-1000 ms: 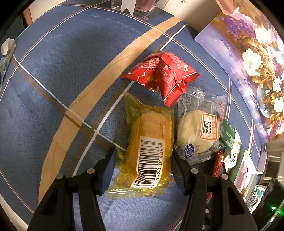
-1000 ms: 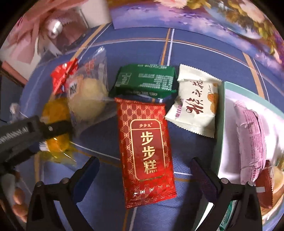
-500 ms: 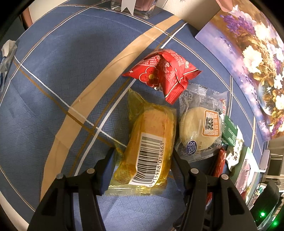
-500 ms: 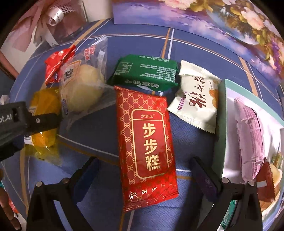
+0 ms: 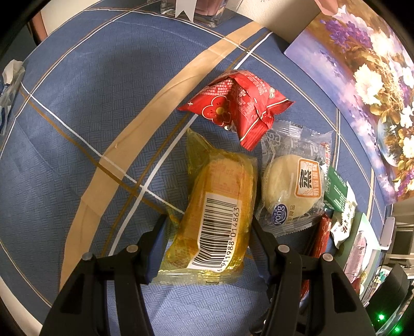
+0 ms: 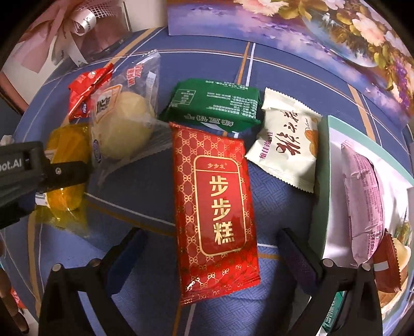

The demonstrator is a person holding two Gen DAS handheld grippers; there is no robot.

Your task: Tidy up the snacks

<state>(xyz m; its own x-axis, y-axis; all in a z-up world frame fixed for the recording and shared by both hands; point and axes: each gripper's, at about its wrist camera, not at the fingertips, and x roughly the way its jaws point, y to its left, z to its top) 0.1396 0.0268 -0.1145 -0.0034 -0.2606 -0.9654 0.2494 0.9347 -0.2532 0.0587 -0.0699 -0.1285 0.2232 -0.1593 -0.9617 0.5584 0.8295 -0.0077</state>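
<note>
My left gripper (image 5: 207,227) is shut on a yellow cake packet (image 5: 217,214) with a barcode label, which rests on the blue tablecloth. A red flower-print packet (image 5: 238,111) and a clear-wrapped round pastry (image 5: 292,188) lie just beyond it. My right gripper (image 6: 212,248) is open, its fingers either side of a long red packet (image 6: 214,206) with gold characters. A green packet (image 6: 214,103) and a cream packet (image 6: 287,139) lie behind that. A green-rimmed tray (image 6: 320,181) on the right holds a pink packet (image 6: 362,201).
A flower-painting board (image 6: 310,31) stands along the back of the table. A glass container with ribbon (image 5: 199,10) stands at the far edge. A tissue pack (image 5: 10,88) lies at the far left. The left gripper's arm (image 6: 31,175) shows in the right wrist view.
The left gripper's fingers have closed in slightly on the yellow cake packet. The right gripper has moved a little forward over the long red packet.
</note>
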